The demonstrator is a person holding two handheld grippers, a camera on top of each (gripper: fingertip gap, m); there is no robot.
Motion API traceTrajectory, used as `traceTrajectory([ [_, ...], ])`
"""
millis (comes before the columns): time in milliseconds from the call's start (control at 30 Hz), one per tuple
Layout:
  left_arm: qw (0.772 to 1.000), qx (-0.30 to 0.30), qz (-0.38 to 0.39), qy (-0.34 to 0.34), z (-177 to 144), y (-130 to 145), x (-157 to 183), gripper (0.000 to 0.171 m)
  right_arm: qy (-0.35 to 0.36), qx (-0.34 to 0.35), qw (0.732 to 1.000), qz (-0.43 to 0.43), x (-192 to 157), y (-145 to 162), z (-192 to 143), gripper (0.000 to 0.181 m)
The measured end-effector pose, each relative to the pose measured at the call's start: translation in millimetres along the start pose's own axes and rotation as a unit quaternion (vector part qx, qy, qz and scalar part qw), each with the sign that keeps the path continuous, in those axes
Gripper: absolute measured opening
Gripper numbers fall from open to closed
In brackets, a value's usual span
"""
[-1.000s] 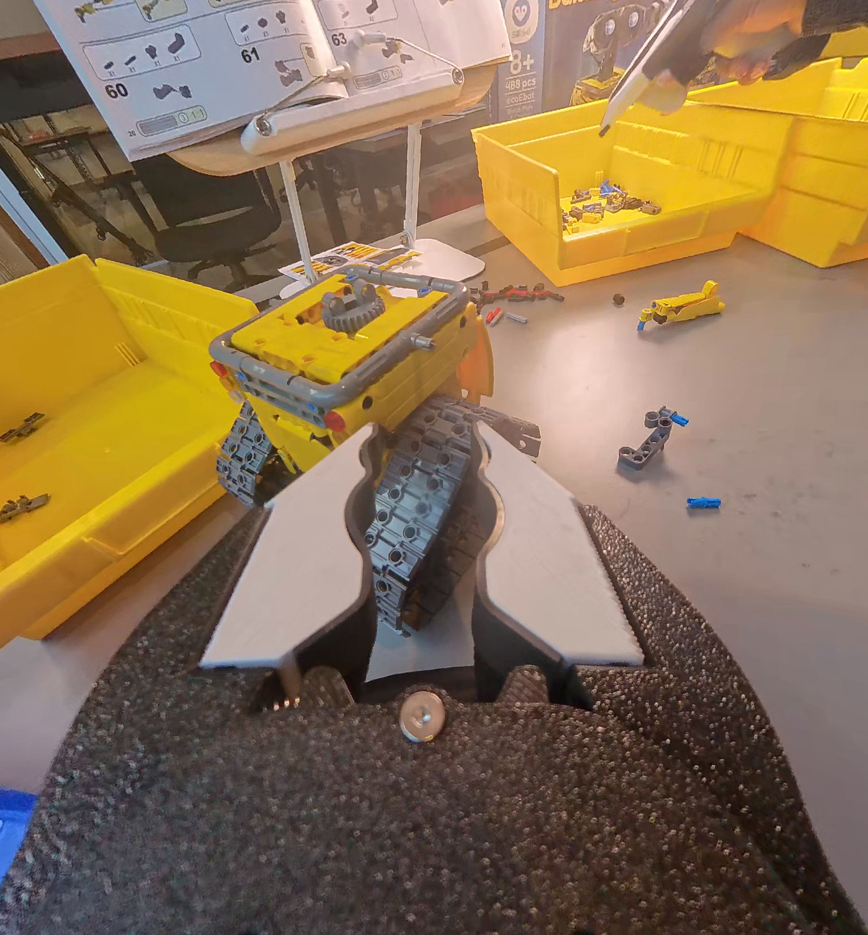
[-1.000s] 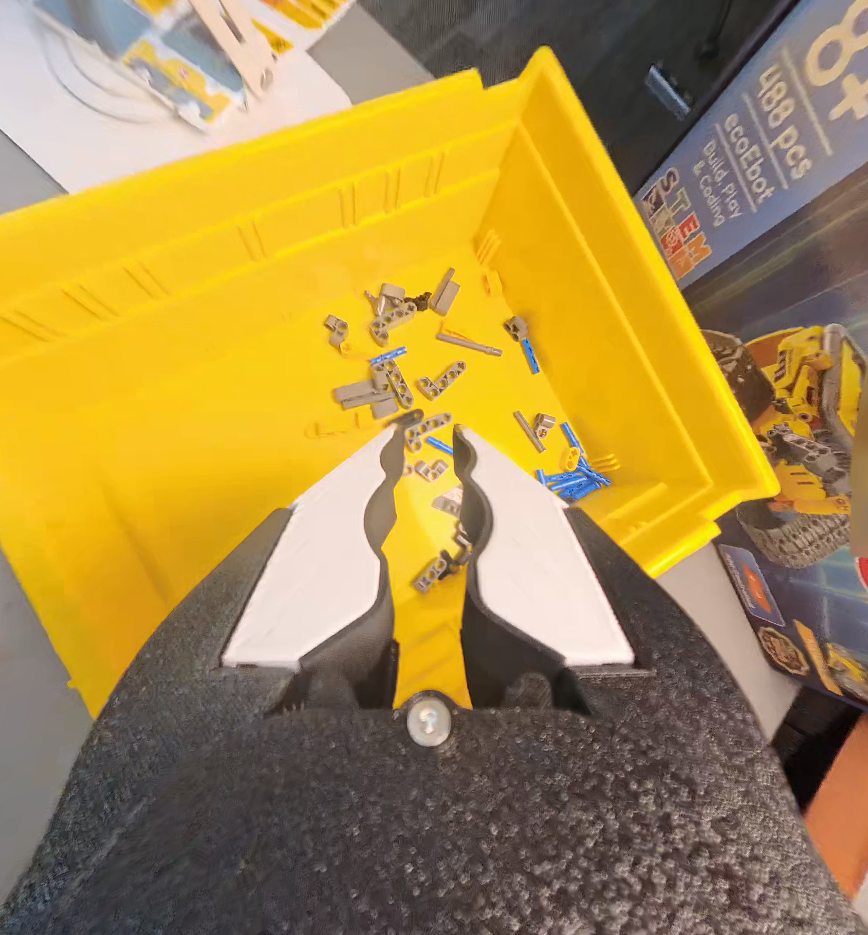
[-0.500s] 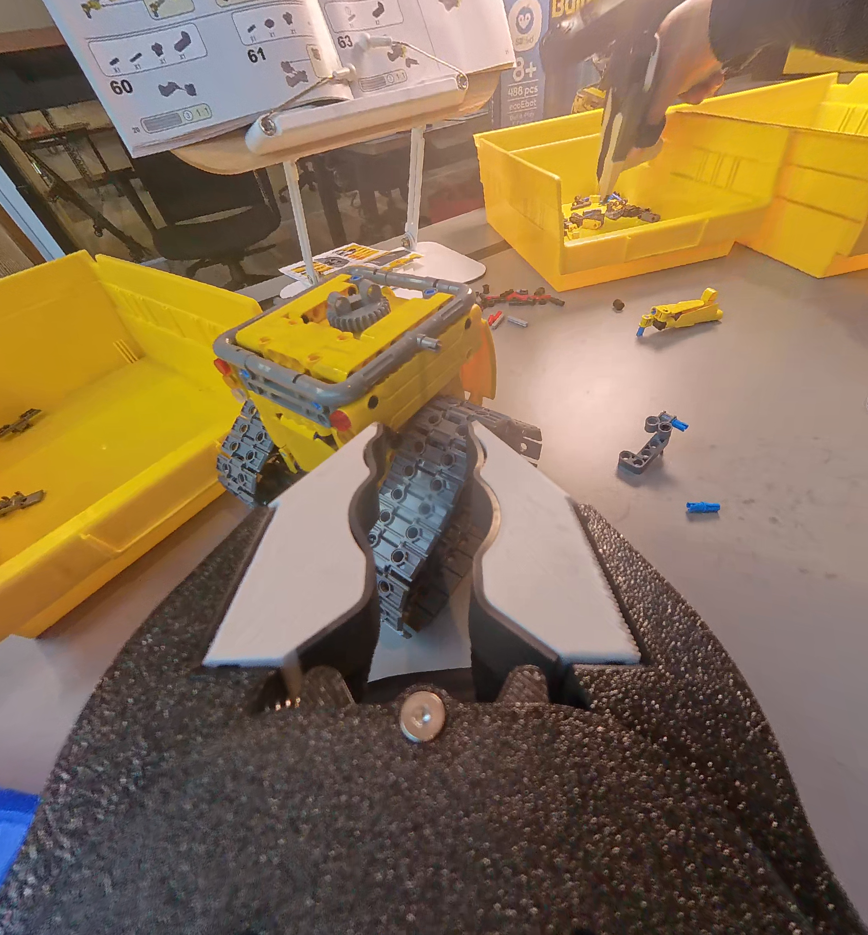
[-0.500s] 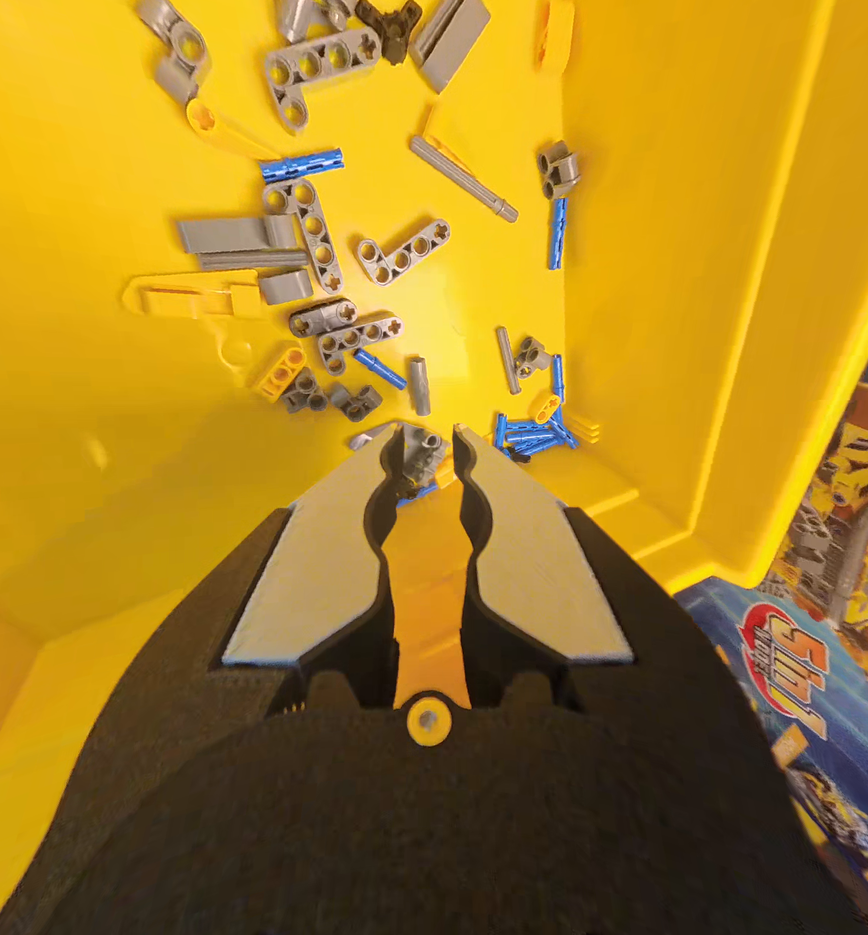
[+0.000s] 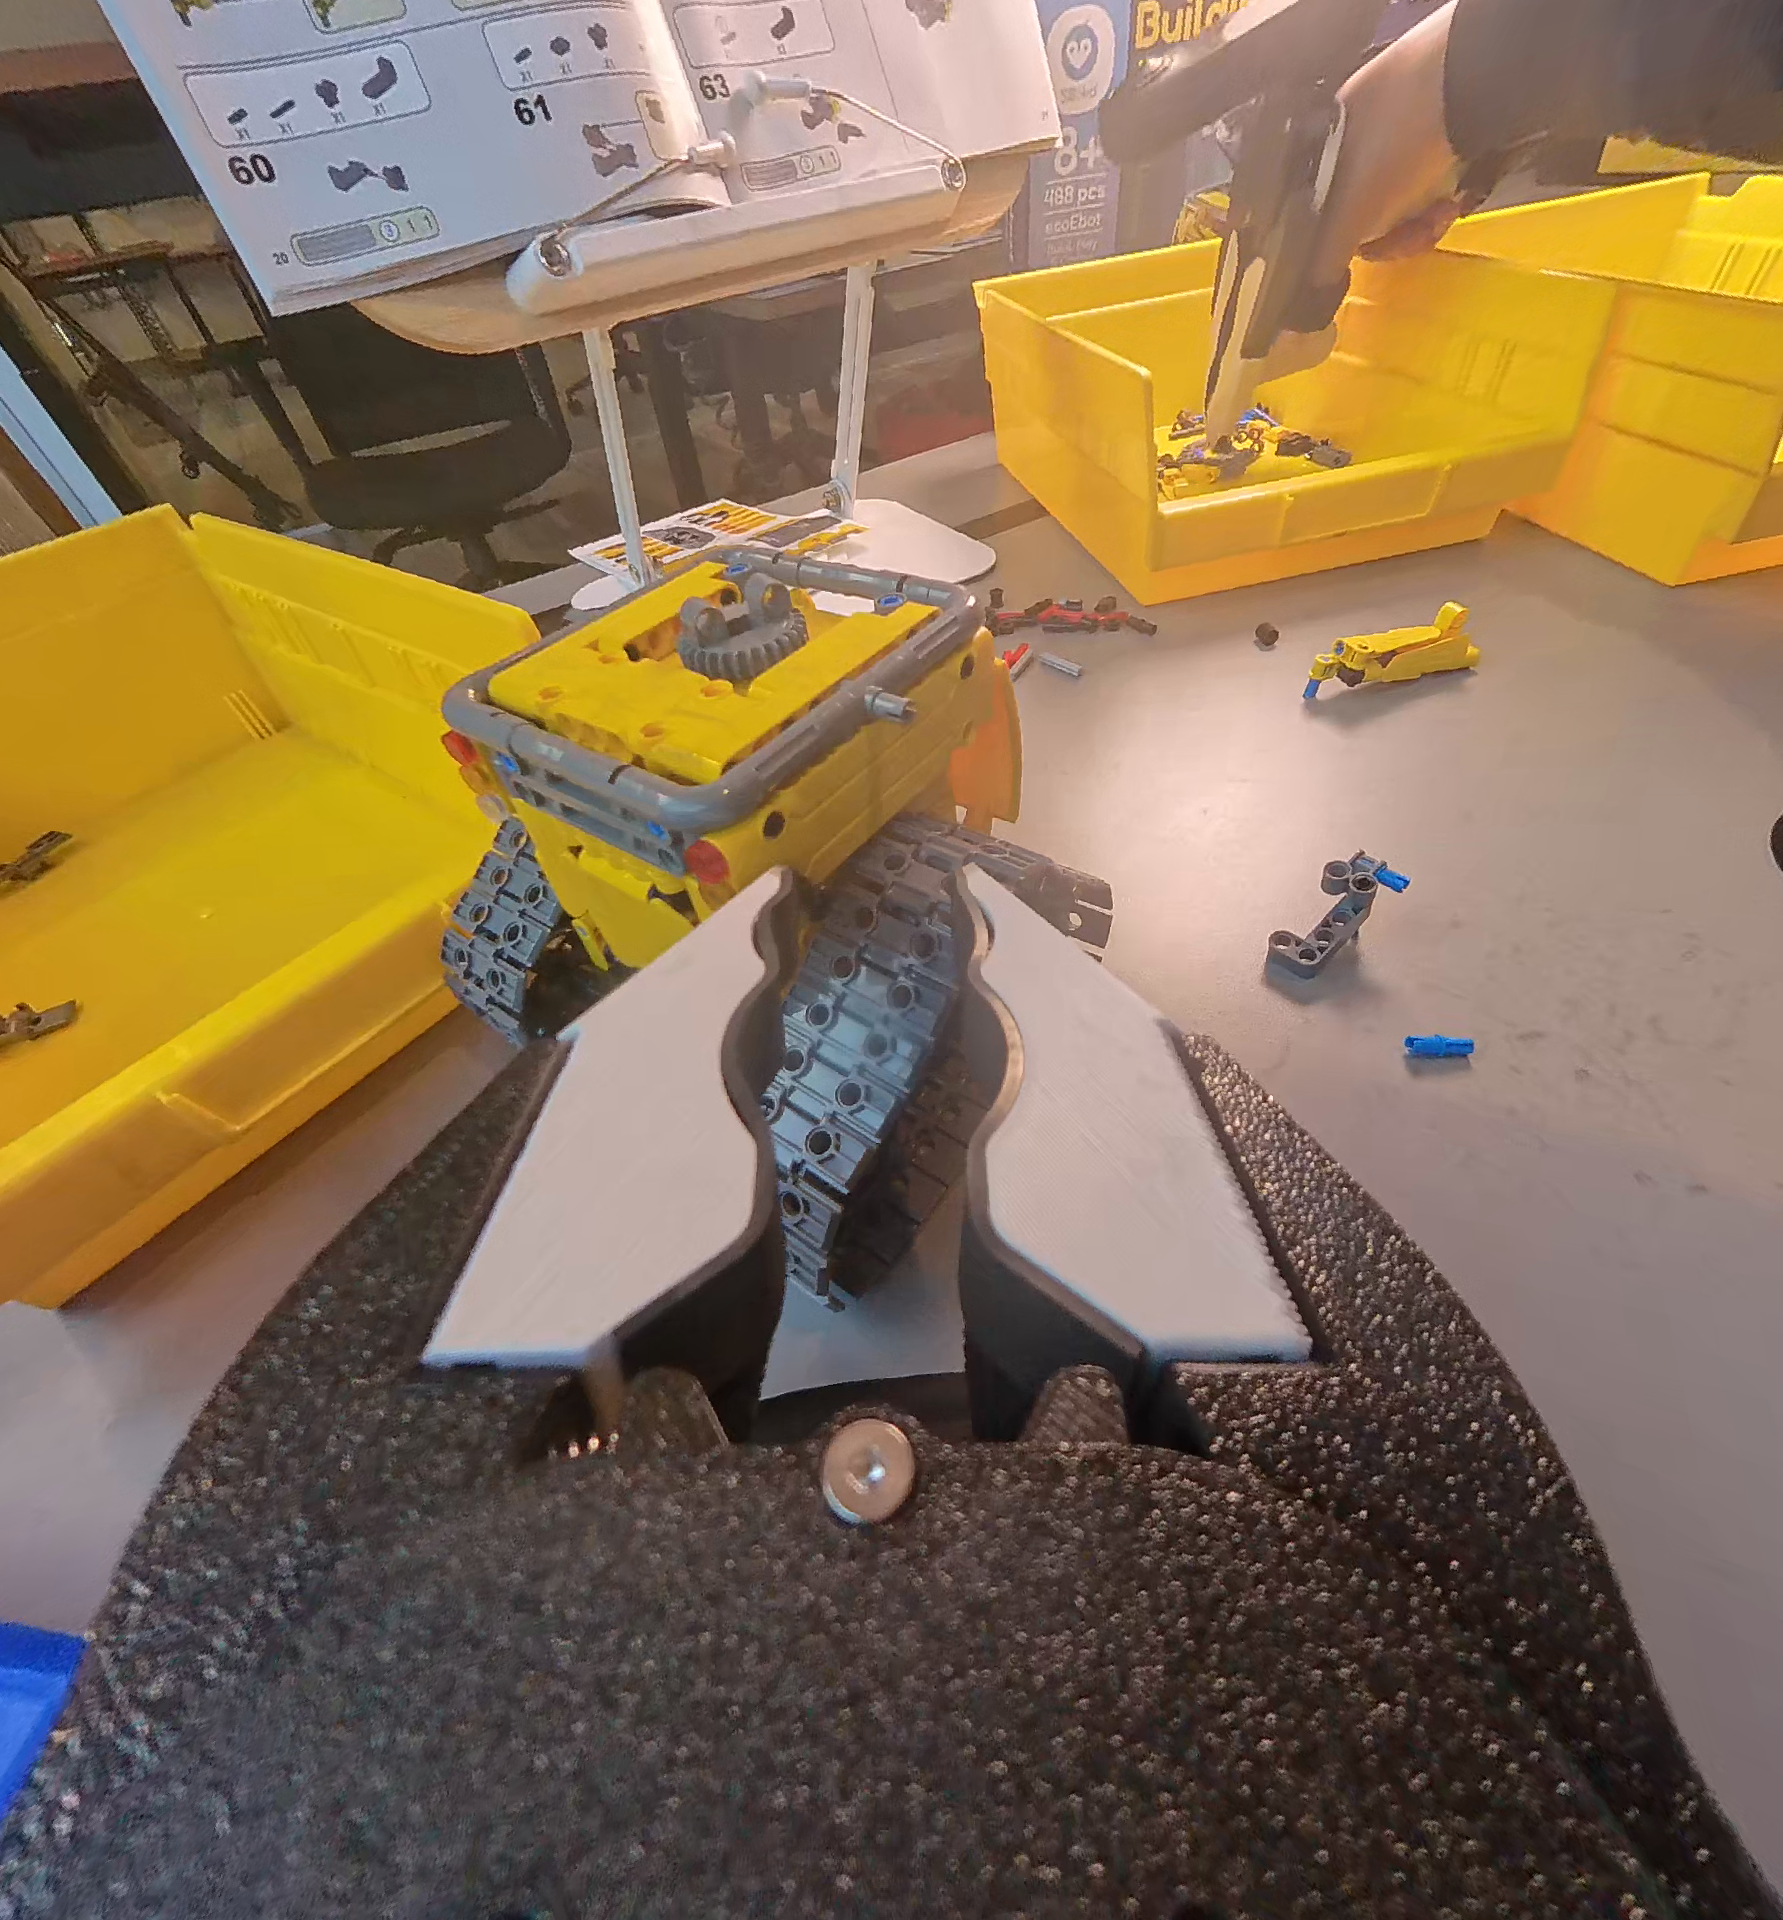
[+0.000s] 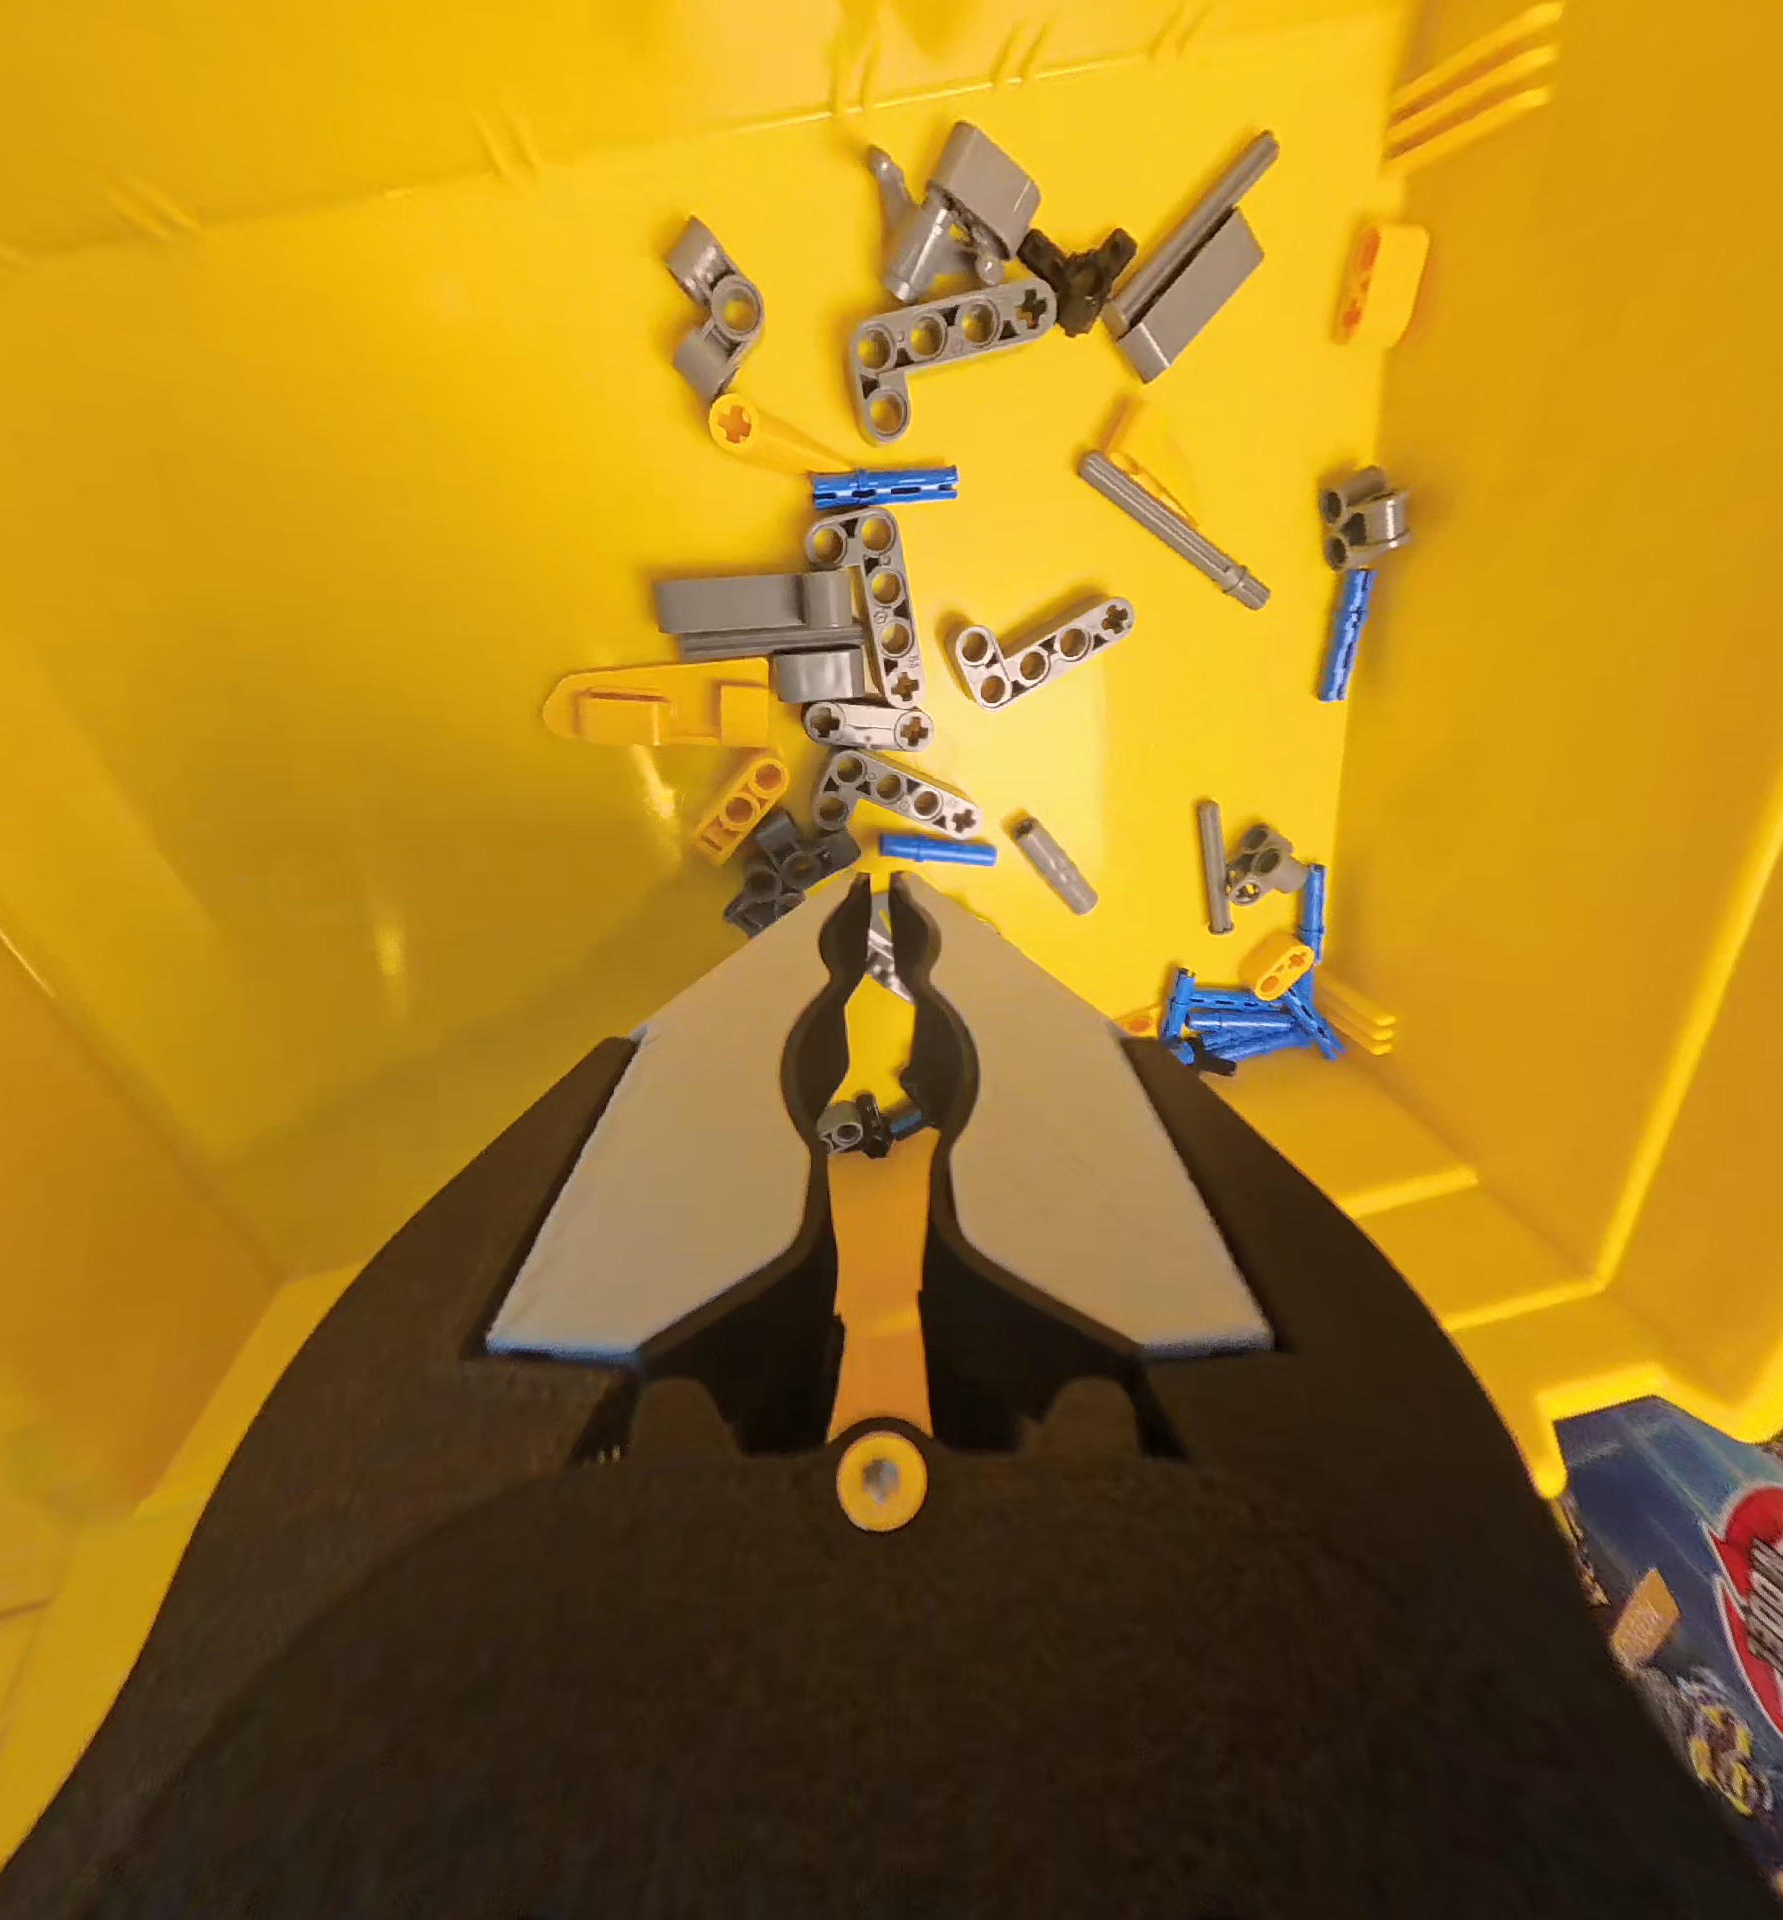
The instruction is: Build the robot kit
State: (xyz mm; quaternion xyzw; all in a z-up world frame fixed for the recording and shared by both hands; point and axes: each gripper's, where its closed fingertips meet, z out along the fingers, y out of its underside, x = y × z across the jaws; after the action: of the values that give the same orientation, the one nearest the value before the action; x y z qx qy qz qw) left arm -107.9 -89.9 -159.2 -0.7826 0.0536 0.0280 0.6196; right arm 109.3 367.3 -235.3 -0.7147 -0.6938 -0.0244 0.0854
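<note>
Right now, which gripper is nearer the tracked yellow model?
Left. The left gripper has its fingers closed around the tracked yellow model's grey tread; the right gripper is far off, tips down in a yellow bin.

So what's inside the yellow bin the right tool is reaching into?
The yellow bin holds loose building pieces: grey angled beams, blue pins, grey axles and yellow connectors. The right tool covers whatever lies beneath its fingers, so that part can't be seen.

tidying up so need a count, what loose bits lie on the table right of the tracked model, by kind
yellow built piece: 1
grey bent beam: 1
lone blue pin: 1
small black round bit: 1
total: 4, leaving out the red and black pile, too small to count
</note>
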Motion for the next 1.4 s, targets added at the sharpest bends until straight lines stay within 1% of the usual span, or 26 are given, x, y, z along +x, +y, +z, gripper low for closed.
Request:
traceTrajectory([
  [67,1.0,0.0,0.001,0.0,0,0,0,0.027,0.02,0.002,1.0,-0.008,5,2,-3,0.006],
  [167,1.0,-0.001,0.001,0.0,0,0,0,0.027,0.007,0.013,1.0,-0.013,-2,3,-8,0.011],
  [300,1.0,-0.001,0.002,-0.001,0,0,0,0.027,0.02,0.025,0.999,-0.034,-7,3,-22,0.012],
  [400,1.0,-0.001,0.002,0.0,0,0,0,0.028,0.034,0.103,0.993,-0.041,-19,-3,-58,0.012],
  [467,1.0,-0.001,0.003,-0.001,0,0,0,0.028,0.06,0.163,0.984,-0.042,-25,1,-86,0.016],
  [533,1.0,0.0,0.002,-0.001,0,0,0,0.028,0.09,0.213,0.972,-0.034,-31,16,-111,0.02],
  [667,1.0,0.001,0.0,0.004,0,-1,1,0.029,0.144,0.28,0.949,0.013,-38,58,-152,0.025],
  [767,1.0,0.002,0.004,0.005,-1,-1,3,0.032,0.18,0.293,0.936,0.07,-37,96,-166,0.027],
  [867,1.0,0.011,0.009,0.003,-3,-4,3,0.034,0.188,0.27,0.936,0.127,-34,133,-157,0.027],
  [933,1.0,0.019,0.009,0.0,-5,-7,2,0.035,0.174,0.242,0.942,0.155,-35,154,-140,0.026],
  [1033,0.999,0.031,0.01,-0.004,-8,-10,1,0.035,0.156,0.195,0.955,0.162,-34,173,-106,0.022],
  [1133,0.999,0.032,0.012,-0.007,-8,-11,1,0.036,0.105,0.164,0.963,0.187,-36,174,-68,0.022],
  [1233,0.999,0.033,0.021,-0.011,-9,-12,2,0.036,0.065,0.139,0.963,0.221,-33,169,-37,0.023],
  [1300,0.999,0.041,0.027,-0.014,-12,-14,3,0.036,0.044,0.132,0.959,0.245,-28,166,-24,0.022],
  [1400,0.998,0.049,0.03,-0.023,-17,-16,3,0.036,0.007,0.134,0.951,0.278,-25,163,-13,0.022],
])
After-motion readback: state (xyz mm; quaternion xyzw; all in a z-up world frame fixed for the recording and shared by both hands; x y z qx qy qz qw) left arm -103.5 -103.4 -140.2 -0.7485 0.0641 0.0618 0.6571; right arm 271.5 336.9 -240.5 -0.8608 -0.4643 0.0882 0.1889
